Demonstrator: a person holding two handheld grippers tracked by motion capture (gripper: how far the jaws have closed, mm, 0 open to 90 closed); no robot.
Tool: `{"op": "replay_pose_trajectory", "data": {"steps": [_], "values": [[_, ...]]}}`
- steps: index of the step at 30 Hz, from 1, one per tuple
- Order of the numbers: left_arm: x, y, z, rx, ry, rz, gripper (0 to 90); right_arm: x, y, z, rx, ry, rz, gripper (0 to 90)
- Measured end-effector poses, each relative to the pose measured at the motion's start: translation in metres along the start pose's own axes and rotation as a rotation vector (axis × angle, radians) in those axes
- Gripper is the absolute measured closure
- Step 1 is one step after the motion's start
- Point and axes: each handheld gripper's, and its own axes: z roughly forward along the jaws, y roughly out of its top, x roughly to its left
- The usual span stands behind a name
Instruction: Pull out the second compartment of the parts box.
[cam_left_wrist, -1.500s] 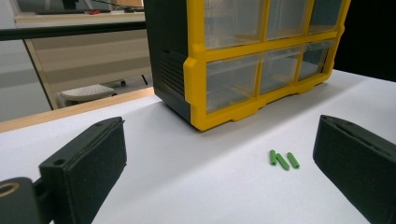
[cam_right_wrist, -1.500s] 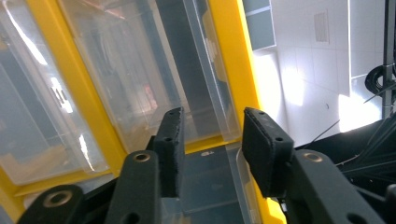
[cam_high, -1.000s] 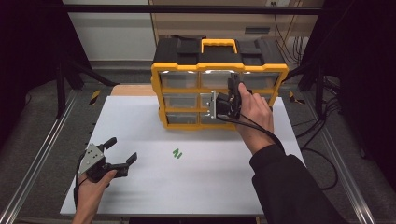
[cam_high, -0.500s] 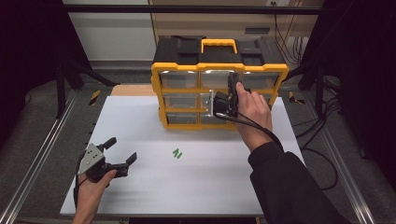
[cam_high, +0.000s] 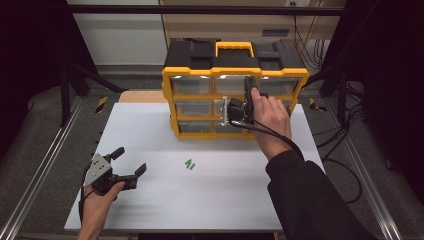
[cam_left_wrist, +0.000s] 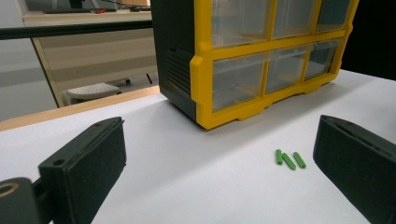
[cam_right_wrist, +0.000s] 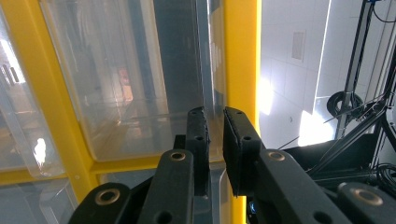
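Note:
A yellow and black drawer organizer (cam_high: 168, 95) with clear drawers stands at the back of the white table (cam_high: 225, 200). My right gripper (cam_high: 229, 109), rolled on its side, is at a middle-row drawer. In the right gripper view its jaws (cam_right_wrist: 215, 126) have just been closing and pinch the clear lip of that drawer (cam_right_wrist: 130, 84) beside the yellow frame (cam_right_wrist: 240, 46). My left gripper (cam_high: 129, 160) rests open near the table's front left with nothing between its jaws. Three small green sticks (cam_high: 189, 164) lie mid-table, in front of the left gripper (cam_left_wrist: 219, 156) at its right as green sticks (cam_left_wrist: 289, 159).
The organizer (cam_left_wrist: 205, 84) fills the back centre of the table. Metal rails (cam_high: 45, 165) run along both table sides. Black cables (cam_high: 345, 165) trail off the right edge. A wooden board (cam_high: 142, 96) shows behind the table's back left.

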Motion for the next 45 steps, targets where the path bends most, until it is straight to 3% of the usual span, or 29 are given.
{"op": "replay_pose_trajectory", "data": {"steps": [9, 18, 45], "values": [[0.000, 0.000, 0.000, -0.004, -0.003, -0.002, 2.2, 0.004, -0.001, -0.002, -0.008, -0.025, -0.045, 84.2], [0.000, 0.000, 0.001, -0.005, -0.002, -0.004, 2.1, 0.003, -0.003, -0.007, -0.022, -0.025, -0.049, 85.0], [0.002, 0.000, -0.001, -0.002, 0.012, -0.004, 2.1, -0.002, -0.008, -0.054, -0.042, -0.025, -0.062, 85.1]]}}
